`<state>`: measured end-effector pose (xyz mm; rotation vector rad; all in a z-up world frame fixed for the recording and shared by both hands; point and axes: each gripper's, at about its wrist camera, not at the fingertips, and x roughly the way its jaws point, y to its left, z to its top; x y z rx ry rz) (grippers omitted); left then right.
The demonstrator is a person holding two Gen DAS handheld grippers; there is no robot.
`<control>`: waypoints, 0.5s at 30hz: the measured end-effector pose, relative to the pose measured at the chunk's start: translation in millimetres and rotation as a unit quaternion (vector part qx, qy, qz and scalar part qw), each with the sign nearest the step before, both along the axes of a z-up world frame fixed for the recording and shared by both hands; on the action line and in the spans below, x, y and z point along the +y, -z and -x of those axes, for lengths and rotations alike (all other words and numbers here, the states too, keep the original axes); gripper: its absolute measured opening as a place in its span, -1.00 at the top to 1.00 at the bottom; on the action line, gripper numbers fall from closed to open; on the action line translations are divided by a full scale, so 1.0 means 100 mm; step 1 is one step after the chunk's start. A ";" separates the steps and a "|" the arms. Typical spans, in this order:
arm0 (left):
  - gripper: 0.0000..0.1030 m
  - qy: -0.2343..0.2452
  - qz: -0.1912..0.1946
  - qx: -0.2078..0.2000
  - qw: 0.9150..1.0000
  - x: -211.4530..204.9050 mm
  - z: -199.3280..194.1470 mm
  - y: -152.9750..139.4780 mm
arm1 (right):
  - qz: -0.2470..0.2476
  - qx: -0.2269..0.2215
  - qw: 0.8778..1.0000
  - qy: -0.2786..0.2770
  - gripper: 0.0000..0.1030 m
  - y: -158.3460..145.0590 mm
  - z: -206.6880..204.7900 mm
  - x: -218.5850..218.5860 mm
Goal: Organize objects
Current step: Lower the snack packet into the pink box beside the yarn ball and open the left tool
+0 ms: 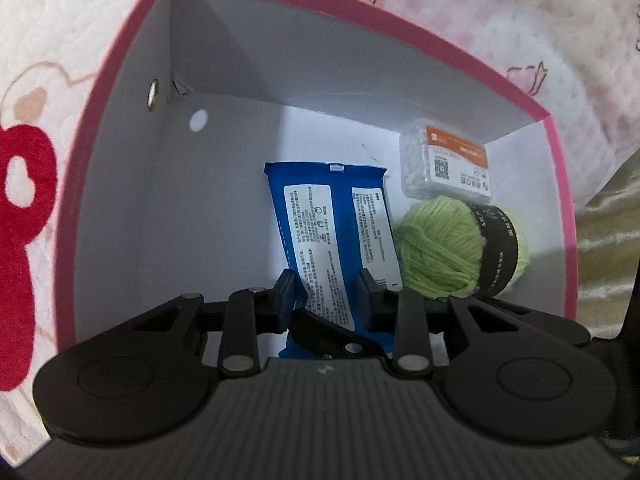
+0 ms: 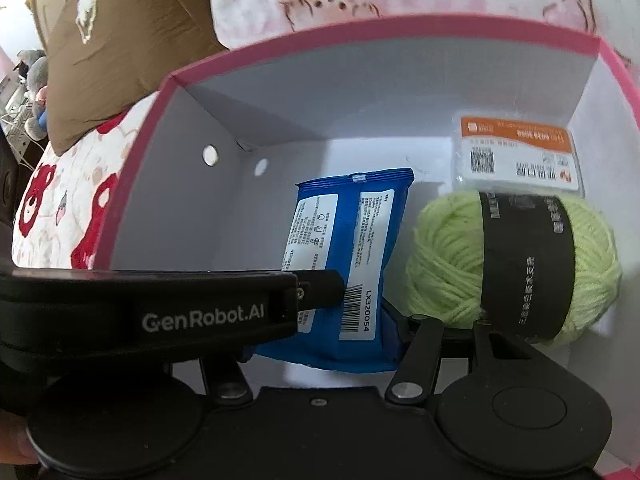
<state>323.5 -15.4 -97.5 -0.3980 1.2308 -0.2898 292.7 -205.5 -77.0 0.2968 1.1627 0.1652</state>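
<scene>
A pink-rimmed box (image 1: pixel 120 64) with a grey inside holds a blue packet (image 1: pixel 332 232), a ball of green yarn (image 1: pixel 440 248) with a black band, and a clear case with an orange label (image 1: pixel 444 160). My left gripper (image 1: pixel 328 284) is inside the box with both fingers around the blue packet's lower part. In the right wrist view the left gripper's body (image 2: pixel 160 312) reaches in from the left onto the packet (image 2: pixel 352 240). The yarn (image 2: pixel 448 256) and the case (image 2: pixel 516 152) lie to the right. The right gripper's fingertips are hidden behind the packet and the left gripper.
The box (image 2: pixel 280 40) stands on a white and pink quilt (image 1: pixel 40 80) with red prints. A brown cushion (image 2: pixel 120 32) lies behind the box at the left. The box floor to the left of the packet is bare.
</scene>
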 end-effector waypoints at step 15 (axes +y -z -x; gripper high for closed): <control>0.45 0.004 -0.006 -0.017 1.000 -0.03 -0.09 0.11 | 0.043 -0.024 0.999 0.008 0.36 0.05 0.13 -0.14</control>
